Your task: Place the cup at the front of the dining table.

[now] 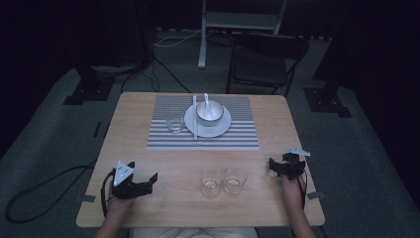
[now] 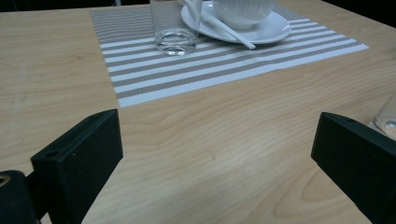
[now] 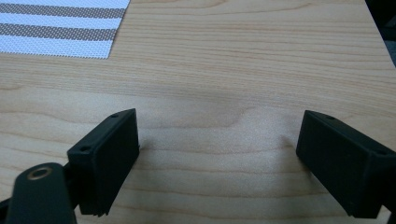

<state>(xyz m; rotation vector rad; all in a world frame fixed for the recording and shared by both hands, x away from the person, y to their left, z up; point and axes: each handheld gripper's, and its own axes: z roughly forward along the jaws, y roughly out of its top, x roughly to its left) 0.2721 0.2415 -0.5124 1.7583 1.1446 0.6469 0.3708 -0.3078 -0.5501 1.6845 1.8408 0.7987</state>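
Looking down from the high view, the left gripper [image 1: 140, 181] rests near the front-left of the wooden surface [image 1: 163, 163], its fingers apart and holding nothing, while the right gripper [image 1: 280, 166] sits at the front-right edge, also spread and empty. Two glasses [image 1: 222, 181] stand side by side between them, near the front edge. Farther back, a striped placemat [image 1: 237, 134] carries a third glass [image 1: 175, 122] beside a plate [image 1: 218, 130] with a bowl [image 1: 210, 112]. From the left gripper view, the fingers [image 2: 79, 158] stand wide over bare wood, with one glass's edge [image 2: 387, 122] beside the right-hand finger. From the right gripper view, the fingers [image 3: 109, 154] frame bare wood, the placemat corner [image 3: 60, 28] beyond.
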